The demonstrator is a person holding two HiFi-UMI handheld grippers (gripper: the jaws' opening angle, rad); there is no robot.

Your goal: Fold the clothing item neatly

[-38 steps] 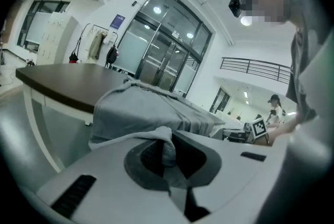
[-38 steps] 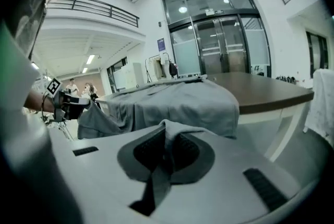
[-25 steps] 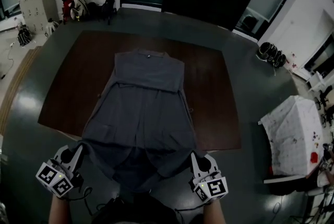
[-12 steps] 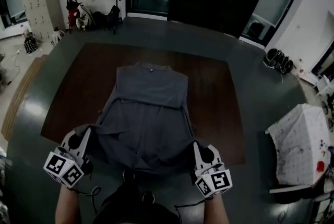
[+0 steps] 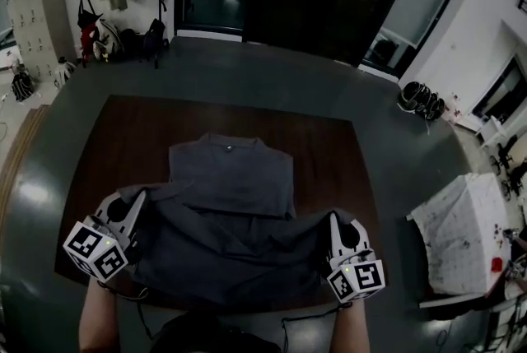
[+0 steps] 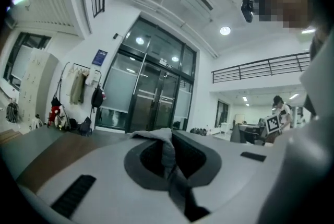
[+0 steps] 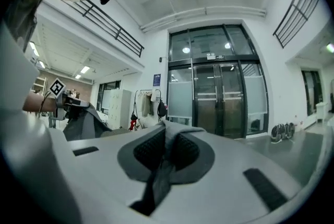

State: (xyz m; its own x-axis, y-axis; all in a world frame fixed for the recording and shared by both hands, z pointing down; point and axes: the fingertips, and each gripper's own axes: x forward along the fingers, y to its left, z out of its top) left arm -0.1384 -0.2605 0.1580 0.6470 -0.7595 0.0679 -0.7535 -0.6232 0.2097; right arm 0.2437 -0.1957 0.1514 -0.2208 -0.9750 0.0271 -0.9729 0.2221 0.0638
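The left gripper [image 5: 134,202] and right gripper [image 5: 336,221] were each clamped shut on a bottom corner of the grey garment [image 5: 233,183] (cloth showed pinched between both pairs of jaws). Within the last second the hem had risen from beyond the near edge of the brown table [image 5: 123,125] and travelled toward its middle, doubling the lower half over. The collar end lay flat nearer the table's far edge. The first fold looked roughly half made.
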